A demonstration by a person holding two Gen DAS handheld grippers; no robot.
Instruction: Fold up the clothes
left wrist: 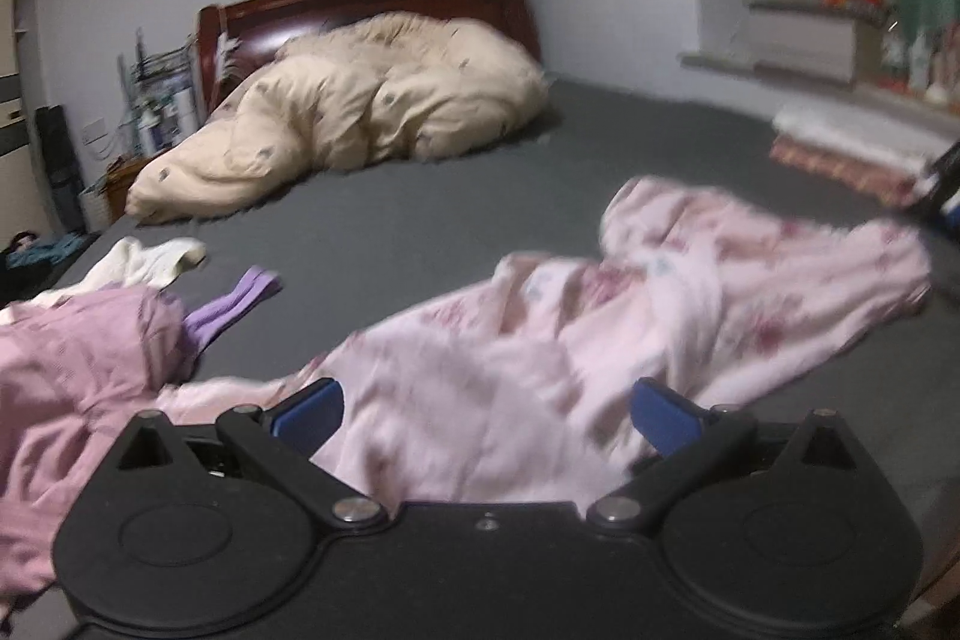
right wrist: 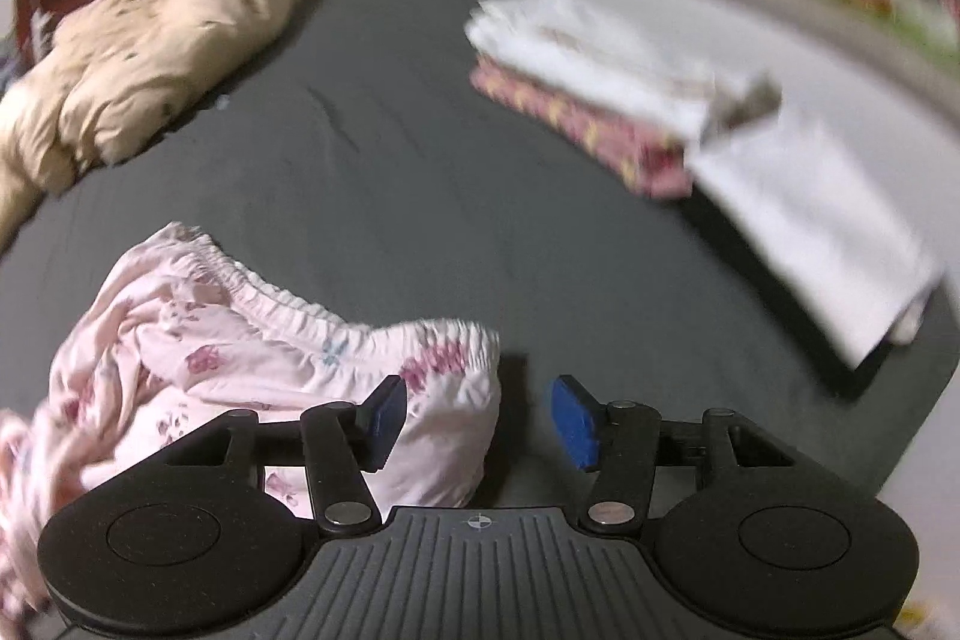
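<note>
The floral pyjama trousers (left wrist: 600, 340) lie spread across the grey bed (left wrist: 420, 220), at twelve o'clock of the wide left gripper (left wrist: 486, 412); the right gripper (right wrist: 480, 418), half-open and holding nothing, straddles the waistband (right wrist: 336, 304) corner, probably released there to flatten it.

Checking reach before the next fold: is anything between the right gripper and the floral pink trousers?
Nothing visible. The right gripper is open, and the waistband end of the floral pink trousers lies directly before it, partly between its fingers, on the bare grey sheet.
</note>
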